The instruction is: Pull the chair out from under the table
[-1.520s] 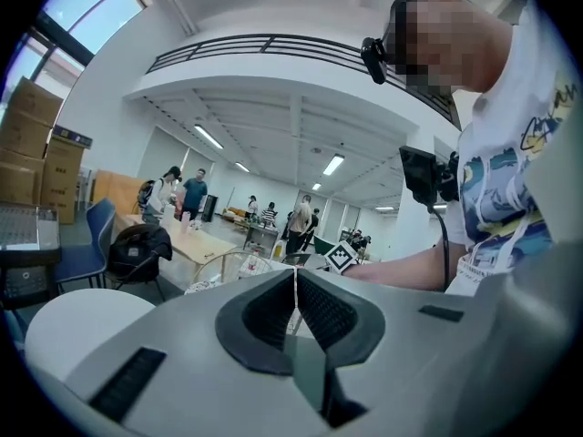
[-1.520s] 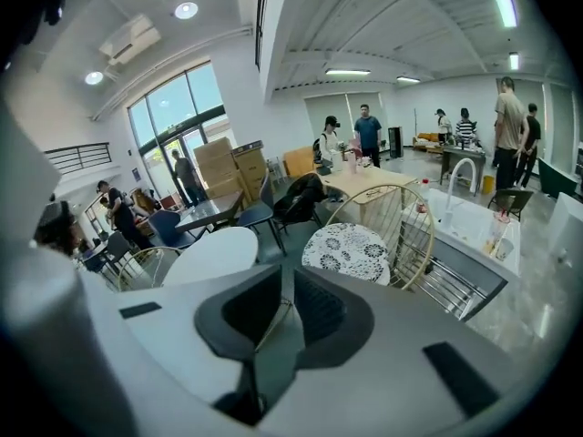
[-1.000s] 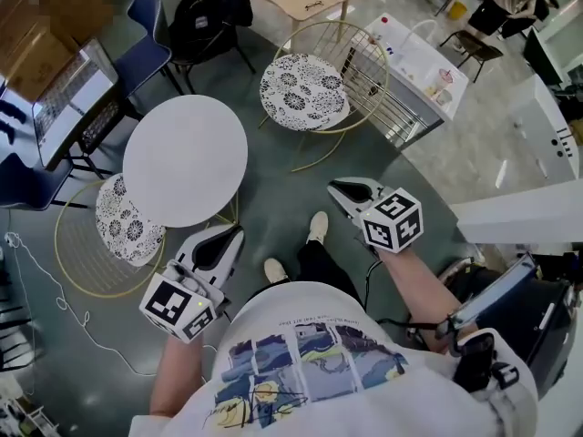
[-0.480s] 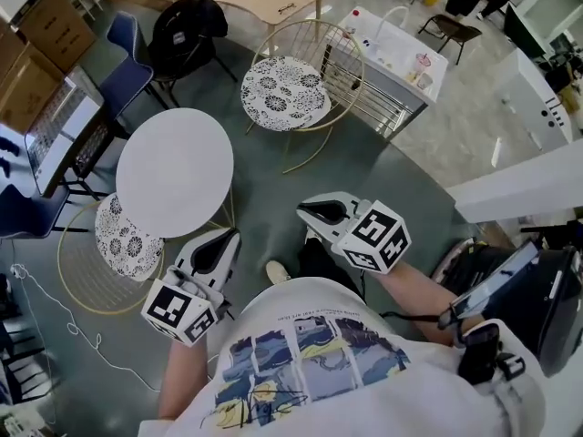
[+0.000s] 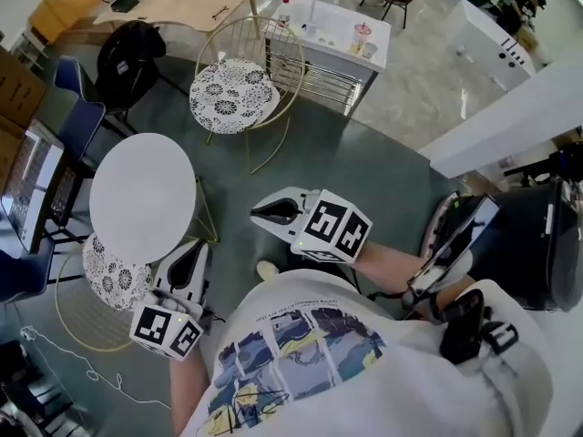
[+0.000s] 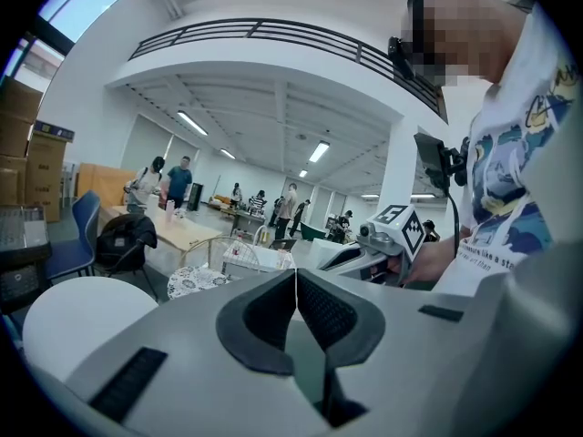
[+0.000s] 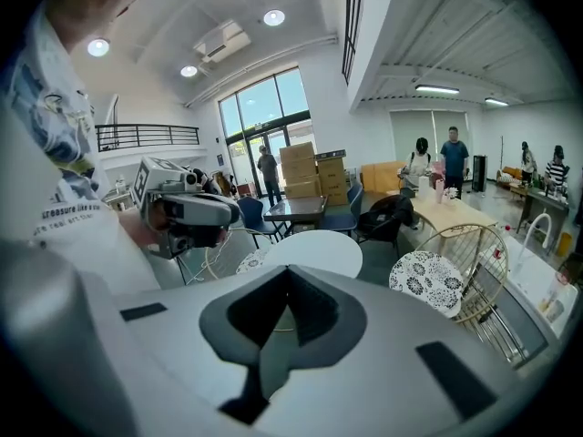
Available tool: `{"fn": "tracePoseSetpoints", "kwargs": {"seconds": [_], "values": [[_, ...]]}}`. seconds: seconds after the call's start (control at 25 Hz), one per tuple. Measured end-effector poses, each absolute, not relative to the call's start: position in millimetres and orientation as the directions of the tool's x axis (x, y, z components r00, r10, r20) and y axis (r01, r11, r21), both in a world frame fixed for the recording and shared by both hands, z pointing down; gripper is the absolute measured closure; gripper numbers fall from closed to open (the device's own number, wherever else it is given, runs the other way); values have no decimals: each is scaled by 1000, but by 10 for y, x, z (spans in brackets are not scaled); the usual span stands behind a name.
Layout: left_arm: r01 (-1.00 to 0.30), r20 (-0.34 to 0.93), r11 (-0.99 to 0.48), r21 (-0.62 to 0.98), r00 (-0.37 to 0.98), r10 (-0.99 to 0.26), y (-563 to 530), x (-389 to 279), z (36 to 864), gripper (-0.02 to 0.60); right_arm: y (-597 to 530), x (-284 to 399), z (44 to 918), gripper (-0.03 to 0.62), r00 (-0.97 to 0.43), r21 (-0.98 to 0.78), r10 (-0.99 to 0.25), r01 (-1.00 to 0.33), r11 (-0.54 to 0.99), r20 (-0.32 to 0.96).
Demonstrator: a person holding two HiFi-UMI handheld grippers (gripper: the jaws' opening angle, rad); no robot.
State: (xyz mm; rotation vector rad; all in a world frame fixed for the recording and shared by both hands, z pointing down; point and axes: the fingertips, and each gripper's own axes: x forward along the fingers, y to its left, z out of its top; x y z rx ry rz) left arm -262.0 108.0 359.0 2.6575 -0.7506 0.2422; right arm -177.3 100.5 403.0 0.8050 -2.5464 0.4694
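A round white table stands left of me. Tucked partly under its near edge is a gold wire chair with a black-and-white patterned cushion. The right gripper view shows that cushion beside the table. My left gripper hovers just right of the tucked chair, shut and empty; in its own view its jaws meet. My right gripper is held higher, right of the table, with its jaws closing the last bit onto nothing.
A second gold wire chair with the same cushion stands pulled out beyond the table. Behind it are a white cart, a wooden table and a dark chair. A white cable trails on the floor.
My right gripper has risen and swung left toward the table. The head view has turned, so the table and chairs sit further left. The left gripper has barely moved.
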Motion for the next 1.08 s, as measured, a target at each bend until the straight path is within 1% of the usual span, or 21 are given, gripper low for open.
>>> {"fn": "tracePoseSetpoints", "kwargs": {"seconds": [0.44,0.6,0.8,1.08], "values": [[-541,261,-781,313,839,-477,1171,-2646,3621,571,1098,-1832,4070,583,-755,-206,-422,-578,790,502],[-533,269,-783,322,844,-464,1174,-2616,3678,571,1086,-1749,4102,583,-747,-214,-429,-592,777,508],[-531,262,-779,333,846,-465,997,-2518,3730,571,890,-1420,4145,583,-712,-196,-458,-630,751,532],[-543,302,-769,337,836,-458,543,-2392,3994,571,89,-743,4381,583,-652,-189,-519,-704,684,553]]}}
